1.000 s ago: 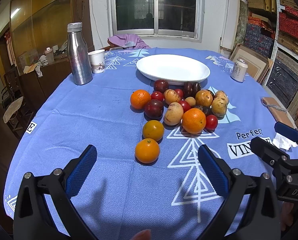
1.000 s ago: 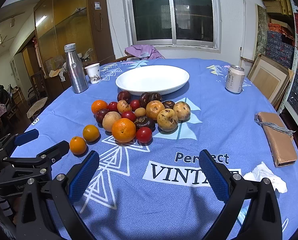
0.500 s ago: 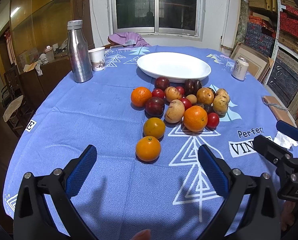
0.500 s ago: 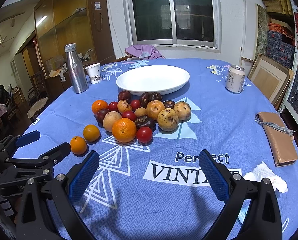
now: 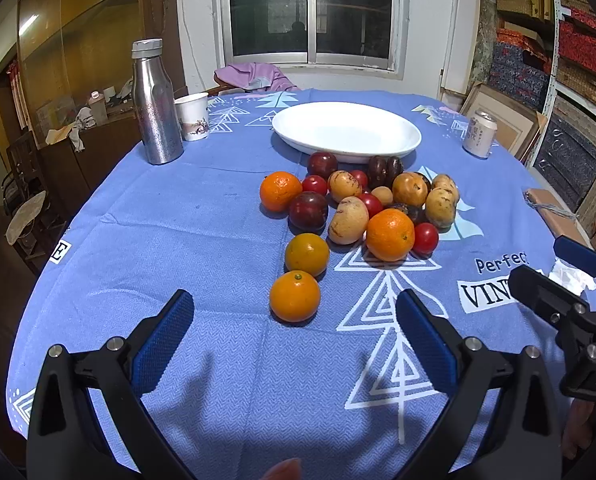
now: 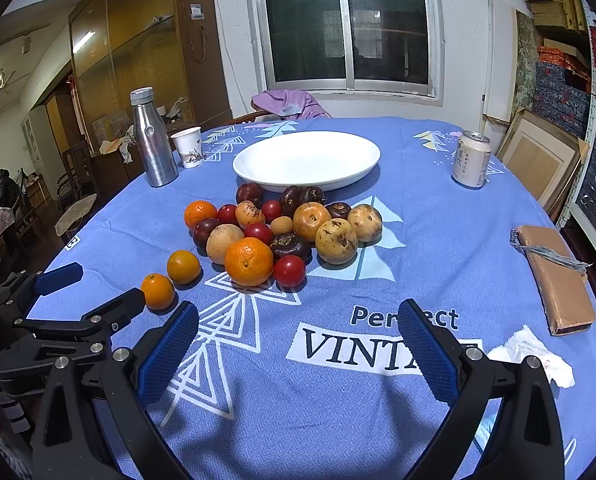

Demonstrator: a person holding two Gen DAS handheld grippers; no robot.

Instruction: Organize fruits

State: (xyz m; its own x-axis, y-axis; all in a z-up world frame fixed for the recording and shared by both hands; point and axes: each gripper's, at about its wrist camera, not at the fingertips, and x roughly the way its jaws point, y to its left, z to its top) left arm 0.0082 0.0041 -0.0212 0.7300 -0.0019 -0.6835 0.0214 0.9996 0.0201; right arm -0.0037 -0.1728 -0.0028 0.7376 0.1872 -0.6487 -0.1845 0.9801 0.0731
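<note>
A pile of fruit lies mid-table on the blue cloth: oranges, red tomatoes, dark plums and tan pears. The nearest small orange point(image 5: 294, 296) sits just ahead of my open left gripper point(image 5: 293, 320), between the lines of its blue pads. A second small orange point(image 5: 306, 254) lies behind it, and a bigger orange point(image 5: 390, 234) fronts the pile. An empty white plate point(image 5: 346, 130) stands beyond the fruit. My right gripper point(image 6: 298, 332) is open over the "VINTAGE" print, well short of the pile point(image 6: 281, 232). The same plate point(image 6: 306, 160) shows in its view.
A steel bottle point(image 5: 155, 104) and paper cup point(image 5: 193, 116) stand at the far left. A drink can point(image 6: 470, 158) stands at the far right. A brown pouch point(image 6: 554, 276) and a crumpled tissue point(image 6: 530, 354) lie near the right edge. Stacked boxes line the right wall.
My left gripper has edged forward, so the nearest small orange now sits closer to its pads. The right gripper has barely moved. No fruit has shifted.
</note>
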